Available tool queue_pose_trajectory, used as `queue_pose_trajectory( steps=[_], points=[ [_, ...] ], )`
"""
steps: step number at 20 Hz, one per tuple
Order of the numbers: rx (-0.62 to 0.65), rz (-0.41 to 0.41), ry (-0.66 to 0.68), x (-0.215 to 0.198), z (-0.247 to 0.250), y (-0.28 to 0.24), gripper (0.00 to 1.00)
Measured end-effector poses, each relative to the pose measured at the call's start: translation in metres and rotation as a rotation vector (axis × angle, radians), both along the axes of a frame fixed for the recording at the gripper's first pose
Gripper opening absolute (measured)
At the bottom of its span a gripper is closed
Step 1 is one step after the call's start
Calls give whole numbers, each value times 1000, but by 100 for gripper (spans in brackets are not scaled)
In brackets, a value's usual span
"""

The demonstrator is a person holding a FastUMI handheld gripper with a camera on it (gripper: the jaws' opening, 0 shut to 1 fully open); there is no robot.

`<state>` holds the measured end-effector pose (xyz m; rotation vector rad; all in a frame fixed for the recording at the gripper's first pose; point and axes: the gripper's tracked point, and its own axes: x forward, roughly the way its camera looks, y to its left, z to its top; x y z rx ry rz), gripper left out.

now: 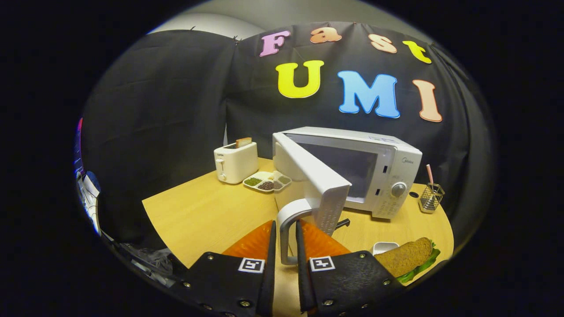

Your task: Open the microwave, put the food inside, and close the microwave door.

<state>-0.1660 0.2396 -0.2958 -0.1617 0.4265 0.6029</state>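
Note:
A white microwave (387,171) stands on the wooden table (198,215), its door (308,176) swung out toward me. The door's curved handle (286,220) runs down between my two fingers, and my gripper (285,237) is shut on that handle. The oven's cavity (348,165) shows behind the door. A sandwich (407,257) with brown bread and green lettuce lies on the table just to the right of my right finger, next to a small white dish (384,247).
A white toaster (235,162) with a slice of bread in it stands at the table's far left. Beside it lies a divided white tray (266,180) of beans. A wire holder (432,197) with a striped straw stands right of the microwave.

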Motion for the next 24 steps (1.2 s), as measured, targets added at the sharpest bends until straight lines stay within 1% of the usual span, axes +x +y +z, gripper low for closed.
queue_pose_trajectory(
  steps=[4,6,10,12,15,19,24],
  points=[
    [-20,34,28,-23,-1,28,23],
    [-9,59,53,-35,-2,45,23],
    [-22,107,56,-50,-3,74,23],
    [-23,155,51,-58,-7,92,20],
    [-38,248,18,-68,-8,120,20],
    [-33,366,16,-80,-11,159,20],
    [-13,465,32,-88,-11,194,20]
  ],
)
